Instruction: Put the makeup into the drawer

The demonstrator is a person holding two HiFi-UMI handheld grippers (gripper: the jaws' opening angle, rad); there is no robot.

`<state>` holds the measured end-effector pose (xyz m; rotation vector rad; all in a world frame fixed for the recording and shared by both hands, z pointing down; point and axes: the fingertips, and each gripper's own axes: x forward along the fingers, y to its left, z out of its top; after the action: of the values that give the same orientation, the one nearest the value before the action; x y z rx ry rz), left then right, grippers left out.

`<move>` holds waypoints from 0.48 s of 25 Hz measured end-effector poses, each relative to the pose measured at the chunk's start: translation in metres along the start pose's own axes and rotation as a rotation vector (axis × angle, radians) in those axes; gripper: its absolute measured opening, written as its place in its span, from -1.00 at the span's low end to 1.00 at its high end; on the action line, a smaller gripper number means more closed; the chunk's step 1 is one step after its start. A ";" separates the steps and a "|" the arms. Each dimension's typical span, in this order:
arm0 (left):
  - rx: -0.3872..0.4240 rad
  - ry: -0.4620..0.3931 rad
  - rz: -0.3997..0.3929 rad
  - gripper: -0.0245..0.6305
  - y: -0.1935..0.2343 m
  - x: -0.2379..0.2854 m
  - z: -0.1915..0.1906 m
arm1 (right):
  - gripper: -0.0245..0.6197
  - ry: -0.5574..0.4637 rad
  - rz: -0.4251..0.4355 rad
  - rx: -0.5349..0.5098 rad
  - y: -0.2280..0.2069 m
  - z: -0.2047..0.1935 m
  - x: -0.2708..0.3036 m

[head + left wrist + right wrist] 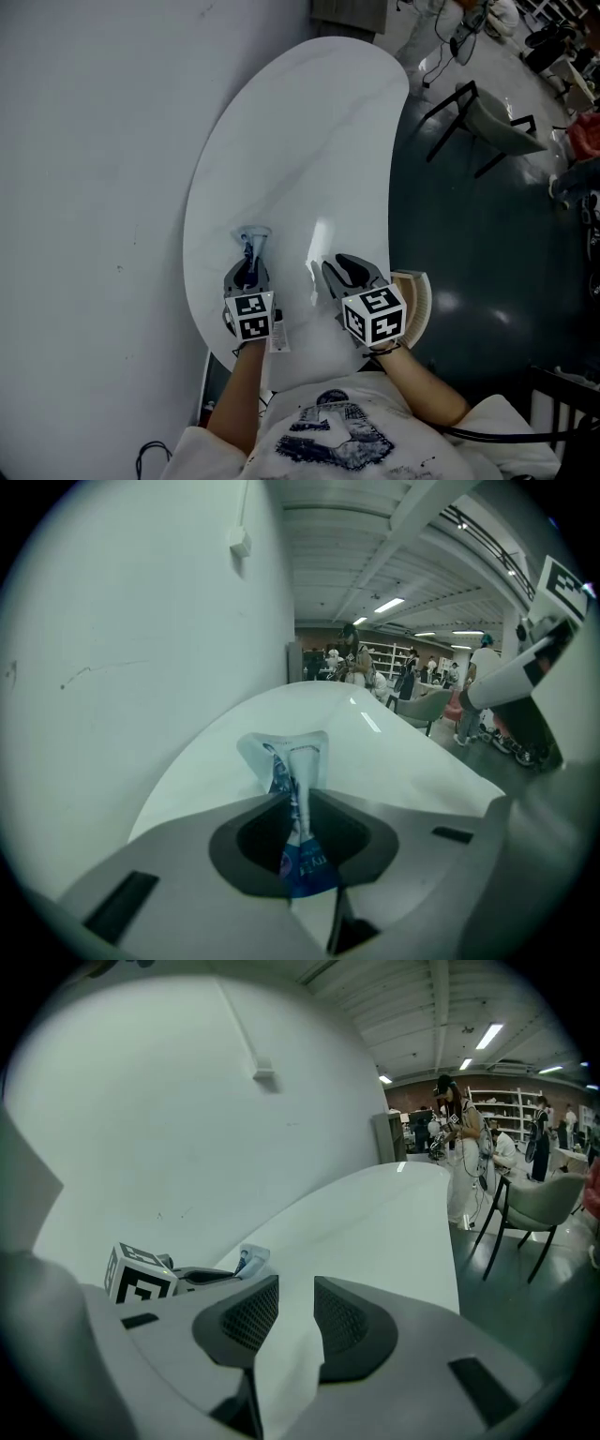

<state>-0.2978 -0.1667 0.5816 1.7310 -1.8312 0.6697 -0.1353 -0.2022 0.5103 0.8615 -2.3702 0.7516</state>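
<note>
I have the left gripper (251, 265) clenched on the makeup sachet (253, 235), a small blue and white packet pinched edge-on between the jaws, its flared end sticking out past the tips just above the table (300, 141). In the left gripper view the sachet (292, 761) is crumpled where the jaws squeeze it. The right gripper (351, 273) hangs over the table's near right part with its jaws apart and only bare tabletop between them.

The table is a white, glossy, bean-shaped slab, bare apart from what I hold. Its left edge runs along a pale wall (94, 187). To the table's right is a dark shiny floor (469, 272), and a chair (487, 122) stands on it near the table's far end. Beyond the table's far end the room opens out: people (450, 1119) standing, shelves (506, 1110) behind them, strip lights (389, 605) on the ceiling.
</note>
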 end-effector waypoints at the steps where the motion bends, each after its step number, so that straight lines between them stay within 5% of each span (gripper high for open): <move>1: 0.009 -0.010 -0.008 -0.60 -0.001 -0.004 0.004 | -0.51 -0.007 -0.006 0.004 0.002 -0.001 -0.003; 12: 0.108 -0.091 -0.133 -0.60 -0.011 -0.059 0.027 | -0.51 -0.100 -0.103 0.068 0.041 -0.011 -0.045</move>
<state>-0.2852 -0.1422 0.5221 1.9639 -1.7494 0.6567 -0.1303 -0.1501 0.4779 1.0635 -2.3775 0.7678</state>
